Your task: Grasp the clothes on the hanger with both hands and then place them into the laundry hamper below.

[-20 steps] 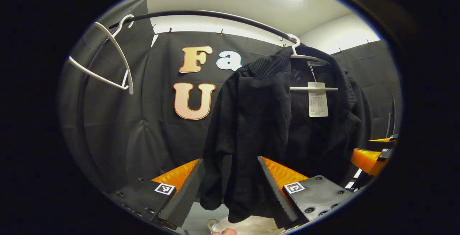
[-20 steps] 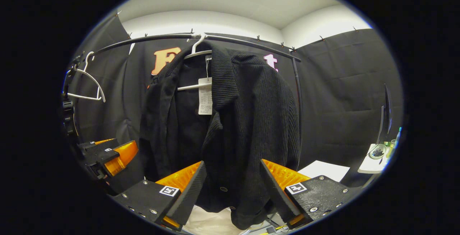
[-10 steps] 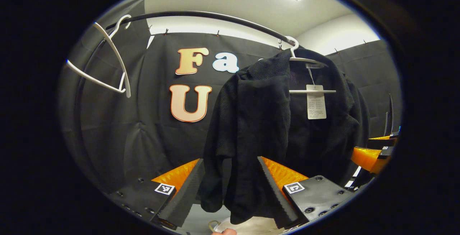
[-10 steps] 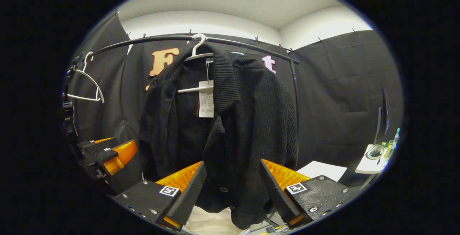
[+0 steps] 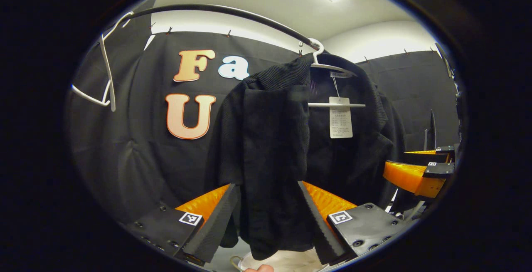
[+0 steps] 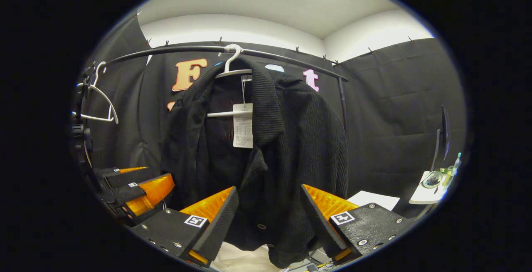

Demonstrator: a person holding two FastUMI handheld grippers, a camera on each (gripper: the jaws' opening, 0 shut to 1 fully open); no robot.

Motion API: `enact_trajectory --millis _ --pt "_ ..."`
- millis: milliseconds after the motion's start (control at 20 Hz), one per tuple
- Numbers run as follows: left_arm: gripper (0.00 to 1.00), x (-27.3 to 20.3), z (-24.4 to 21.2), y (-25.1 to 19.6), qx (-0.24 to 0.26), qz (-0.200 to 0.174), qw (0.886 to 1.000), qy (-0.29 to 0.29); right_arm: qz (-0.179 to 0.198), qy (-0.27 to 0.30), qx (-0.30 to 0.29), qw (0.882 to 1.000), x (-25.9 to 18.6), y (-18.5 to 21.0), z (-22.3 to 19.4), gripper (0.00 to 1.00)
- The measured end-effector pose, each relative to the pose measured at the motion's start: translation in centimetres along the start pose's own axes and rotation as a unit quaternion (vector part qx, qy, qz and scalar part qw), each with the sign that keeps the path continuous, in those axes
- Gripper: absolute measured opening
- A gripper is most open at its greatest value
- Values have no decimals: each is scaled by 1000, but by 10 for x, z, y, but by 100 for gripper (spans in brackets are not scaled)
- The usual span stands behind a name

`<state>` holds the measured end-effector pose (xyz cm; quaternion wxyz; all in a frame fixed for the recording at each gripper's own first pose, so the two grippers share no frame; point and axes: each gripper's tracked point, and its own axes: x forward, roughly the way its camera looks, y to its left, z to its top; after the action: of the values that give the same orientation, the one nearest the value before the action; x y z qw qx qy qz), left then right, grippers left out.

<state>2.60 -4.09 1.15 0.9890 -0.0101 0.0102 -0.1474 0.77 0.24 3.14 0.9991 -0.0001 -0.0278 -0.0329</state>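
I judge the task barely begun; the black jacket (image 6: 286, 155) hangs on its white hanger (image 6: 232, 62) from the rail (image 6: 166, 50), nothing is gripped and nothing is in the hamper (image 5: 286, 259), whose pale rim peeks out below the hem; my left gripper (image 5: 266, 218) has its fingers spread wide with the jacket's left front panel hanging between them, not pinched; my right gripper (image 6: 268, 218) is likewise spread around the right front panel; what is left, I reckon, is closing both, lifting the garment off and lowering it; I count one jacket, one paper tag (image 6: 243, 125), two white hangers, the second hanger (image 6: 97, 101) empty at the rail's far end, and two grippers.
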Motion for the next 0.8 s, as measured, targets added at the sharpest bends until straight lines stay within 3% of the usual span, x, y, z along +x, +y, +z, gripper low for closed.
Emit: enact_trajectory --millis 250,300,400,450,800 --pt "96 23 6 -18 4 -37 999 -7 -2 -5 -3 1000 18 8 16 92" --pt "94 28 5 -21 3 -44 999 -5 -1 -5 3 1000 23 11 18 97" --pt "94 37 8 -27 -4 -51 999 -9 -4 -4 12 1000 32 14 23 97" --pt "94 41 9 -29 -6 -54 998 -12 -9 -2 14 1000 36 14 23 92" --pt "96 61 0 -43 1 -69 998 -7 -27 9 18 999 56 10 16 92"
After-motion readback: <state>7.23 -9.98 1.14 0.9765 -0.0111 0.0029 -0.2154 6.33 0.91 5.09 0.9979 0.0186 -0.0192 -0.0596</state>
